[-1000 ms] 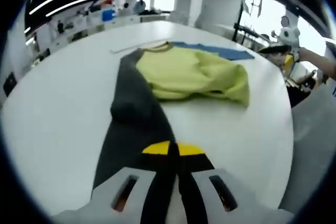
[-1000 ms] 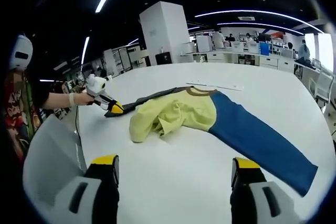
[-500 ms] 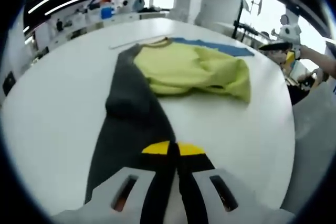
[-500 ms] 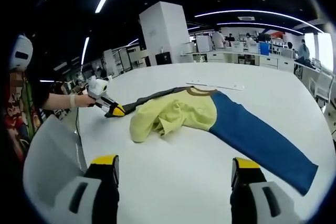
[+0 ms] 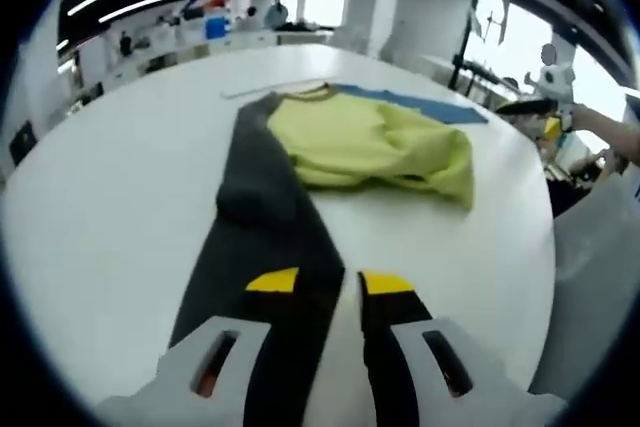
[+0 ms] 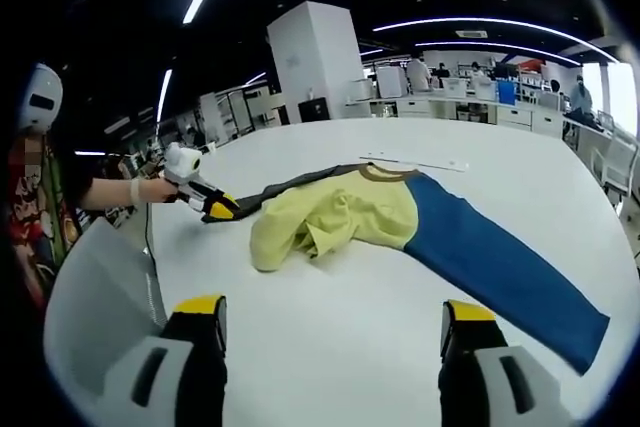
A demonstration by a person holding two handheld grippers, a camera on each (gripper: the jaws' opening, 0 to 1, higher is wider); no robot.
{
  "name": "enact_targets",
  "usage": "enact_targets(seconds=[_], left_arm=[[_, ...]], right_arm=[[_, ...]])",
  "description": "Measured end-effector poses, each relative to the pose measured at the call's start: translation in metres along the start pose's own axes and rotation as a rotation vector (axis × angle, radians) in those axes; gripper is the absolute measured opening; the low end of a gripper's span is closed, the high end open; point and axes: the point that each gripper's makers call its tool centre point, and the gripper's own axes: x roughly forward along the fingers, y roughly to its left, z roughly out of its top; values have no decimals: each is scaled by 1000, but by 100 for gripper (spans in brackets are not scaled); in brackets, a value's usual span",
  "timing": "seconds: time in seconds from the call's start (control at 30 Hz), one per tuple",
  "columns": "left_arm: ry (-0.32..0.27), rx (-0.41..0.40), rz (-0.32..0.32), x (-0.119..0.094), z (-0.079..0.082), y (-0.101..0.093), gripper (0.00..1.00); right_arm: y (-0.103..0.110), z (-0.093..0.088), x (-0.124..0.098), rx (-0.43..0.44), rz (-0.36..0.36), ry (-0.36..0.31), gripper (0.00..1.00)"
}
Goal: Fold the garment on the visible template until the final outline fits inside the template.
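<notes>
Two grippers are in play. The left gripper (image 5: 328,285) has its yellow-tipped jaws parted by a narrow gap, with the end of the dark grey sleeve (image 5: 265,237) lying slack between and under them; whether the cloth is pinched at all cannot be told, though it looks released. From the right gripper view the same tool (image 6: 215,207) sits at the sleeve's tip near the table's edge on the person's side, held by a hand (image 6: 155,189). The right gripper (image 6: 330,315) hangs above the near part of the white table (image 6: 330,367) with its jaws spread wide and nothing between them.

Outward from there lies the shirt (image 6: 340,222): its yellow body is bunched and rumpled at the middle of the table, the grey sleeve running off toward the left gripper and the blue sleeve (image 6: 500,262) stretched long toward the opposite edge. A thin pale strip (image 6: 415,162) lies on the table beyond the collar; no template outline is clearly made out.

Judging by this, the folding is barely begun. Both sleeves are fully extended, the body is not flattened, and every fold inward is left to do.
</notes>
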Motion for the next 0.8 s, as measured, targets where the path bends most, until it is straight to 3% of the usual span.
enact_targets(seconds=[0.13, 0.27, 0.43, 0.8], left_arm=[[-6, -8, 36, -11, -1, 14, 26], [-20, -49, 100, -29, -7, 40, 28], [1, -65, 163, -44, -18, 64, 33], [9, -103, 207, -63, -37, 86, 39]], right_arm=[[5, 3, 3, -4, 12, -6, 88], [6, 4, 4, -6, 14, -9, 88], [7, 6, 5, -9, 15, -13, 89], [8, 9, 5, -15, 16, -19, 92]])
